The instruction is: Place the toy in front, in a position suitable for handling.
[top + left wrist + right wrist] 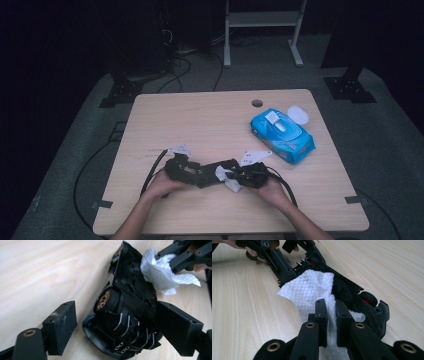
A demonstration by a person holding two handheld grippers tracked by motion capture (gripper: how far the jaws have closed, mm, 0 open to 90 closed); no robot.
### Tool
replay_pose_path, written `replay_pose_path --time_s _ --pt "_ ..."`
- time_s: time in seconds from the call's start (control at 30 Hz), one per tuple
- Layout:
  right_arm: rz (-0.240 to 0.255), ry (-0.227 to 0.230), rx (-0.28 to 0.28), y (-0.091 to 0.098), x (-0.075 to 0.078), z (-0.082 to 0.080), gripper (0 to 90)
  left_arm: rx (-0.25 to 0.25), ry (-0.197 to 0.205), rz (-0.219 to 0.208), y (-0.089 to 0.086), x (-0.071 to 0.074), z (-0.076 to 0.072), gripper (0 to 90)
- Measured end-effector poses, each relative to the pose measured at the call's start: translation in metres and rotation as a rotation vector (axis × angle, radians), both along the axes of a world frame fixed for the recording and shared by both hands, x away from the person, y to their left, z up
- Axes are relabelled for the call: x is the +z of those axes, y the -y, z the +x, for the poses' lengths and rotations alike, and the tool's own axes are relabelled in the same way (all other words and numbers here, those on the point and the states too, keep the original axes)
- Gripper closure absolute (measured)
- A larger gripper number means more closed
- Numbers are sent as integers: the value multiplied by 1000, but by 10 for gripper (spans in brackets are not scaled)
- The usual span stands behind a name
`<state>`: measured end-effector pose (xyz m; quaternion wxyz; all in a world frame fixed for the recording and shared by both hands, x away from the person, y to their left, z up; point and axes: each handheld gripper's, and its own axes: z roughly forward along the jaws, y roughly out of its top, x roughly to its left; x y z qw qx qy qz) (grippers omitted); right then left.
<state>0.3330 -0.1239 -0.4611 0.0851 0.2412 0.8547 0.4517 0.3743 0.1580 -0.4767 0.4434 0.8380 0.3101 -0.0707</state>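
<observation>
Mid-tabletop (150, 120), you wipe a black toy car (130, 315) lying on its side: your right gripper (331, 312) has its fingers clenched on a soft white wipe (309, 292), your left gripper (115, 332) brackets the tail, left pad clear of it — released. The car looks light, rigid and slippery — take it across the body. The high view adds the blue wipes pack (282, 135).

Dim light is falling on the table (210, 125) in the high view, while the room around it is sinking into near black. Both gripper views are looking brighter and softly lit (shadows staying faint), with the near jaws blurring slightly and the white wipe (309, 290) glaring mildly.
</observation>
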Motion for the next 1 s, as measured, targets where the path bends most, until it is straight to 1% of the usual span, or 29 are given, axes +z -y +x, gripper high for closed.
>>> replay_pose_path --time_s 0.03,0.07,0.1,0.17,0.2,0.33,0.43,0.57,0.63,0.7,0.77,0.87,0.9,0.97,1.0 --pt "0 2 0 0 0 0 824 -4 -21 -17 -1 -1 1 189" --pt "0 3 -1 0 0 -1 824 -12 -38 -25 -2 -1 2 228" --pt "-1 5 -1 0 0 -1 824 -13 -47 -27 -2 -1 2 253" --pt "-3 11 -3 0 0 -1 823 -12 -57 -21 -2 -1 2 258" --pt "-5 17 -3 -1 0 -2 824 -14 -57 -14 -1 0 3 259" --pt "-7 28 -9 -1 -1 -4 824 -24 -48 -10 -1 1 1 267" --pt "1 33 -10 0 -1 -5 823 -30 2 -1 0 3 -4 268" --pt "-11 41 -11 -1 0 -8 823 -45 86 11 1 5 -10 271" --pt "-13 48 -10 0 0 -9 823 -49 119 25 4 7 -12 271" --pt "-15 47 -16 1 0 -9 823 -53 161 39 6 9 -15 273" --pt "-14 51 -23 2 0 -9 823 -55 186 48 8 10 -16 275" --pt "-13 49 -30 3 0 -9 823 -61 233 63 11 11 -19 275" --pt "-12 50 -30 4 0 -9 823 -62 259 69 12 11 -20 275" --pt "-12 48 -33 5 0 -9 823 -68 280 80 13 12 -21 275" --pt "-13 48 -35 5 -1 -9 823 -69 300 87 14 13 -23 277"
